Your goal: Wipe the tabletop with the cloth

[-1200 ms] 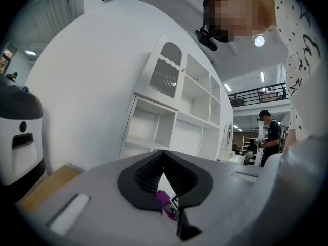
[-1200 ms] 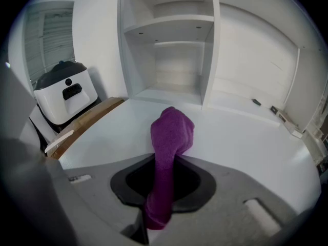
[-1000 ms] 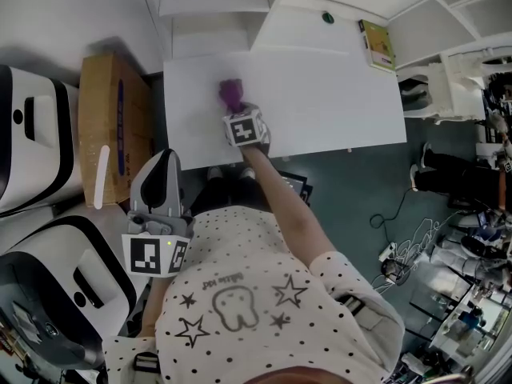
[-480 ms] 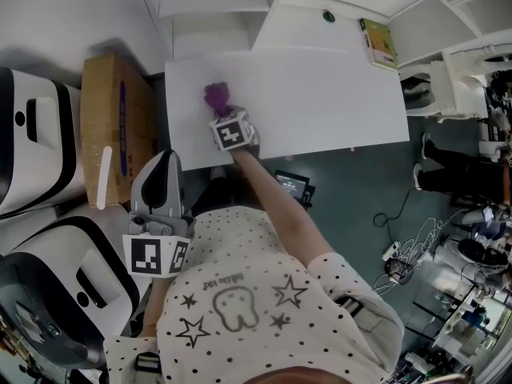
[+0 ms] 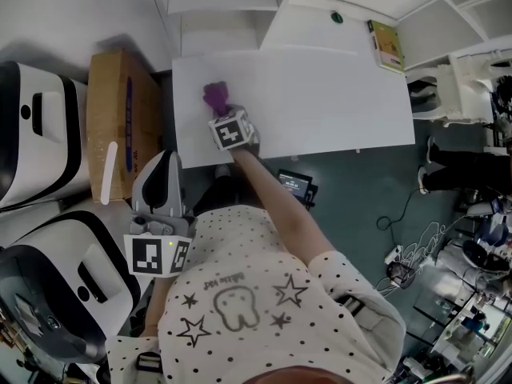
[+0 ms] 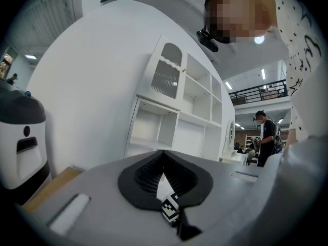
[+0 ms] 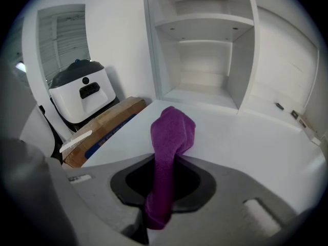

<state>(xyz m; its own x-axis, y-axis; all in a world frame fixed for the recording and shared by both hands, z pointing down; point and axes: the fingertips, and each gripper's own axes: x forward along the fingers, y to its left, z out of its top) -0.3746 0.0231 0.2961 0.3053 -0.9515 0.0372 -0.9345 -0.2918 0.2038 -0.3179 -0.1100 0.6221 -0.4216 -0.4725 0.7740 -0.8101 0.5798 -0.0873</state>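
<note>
Clamping purple cloth (image 7: pixel 171 132) mid-bunch, right gripper (image 5: pixel 225 117) rests it on tabletop (image 5: pixel 320 102), toward 9 o'clock end. Soft, light, floppy; likely best held at the bunch. Left gripper (image 6: pixel 165 186): jaws together, empty.

- The cloth (image 5: pixel 214 96) lies on the tabletop's (image 5: pixel 320 102) left end, between the right gripper's (image 7: pixel 163 186) jaws.
- A cardboard box (image 5: pixel 120 118) stands left of the tabletop.
- The left gripper (image 5: pixel 162 166) hangs before that box, off the tabletop.
</note>
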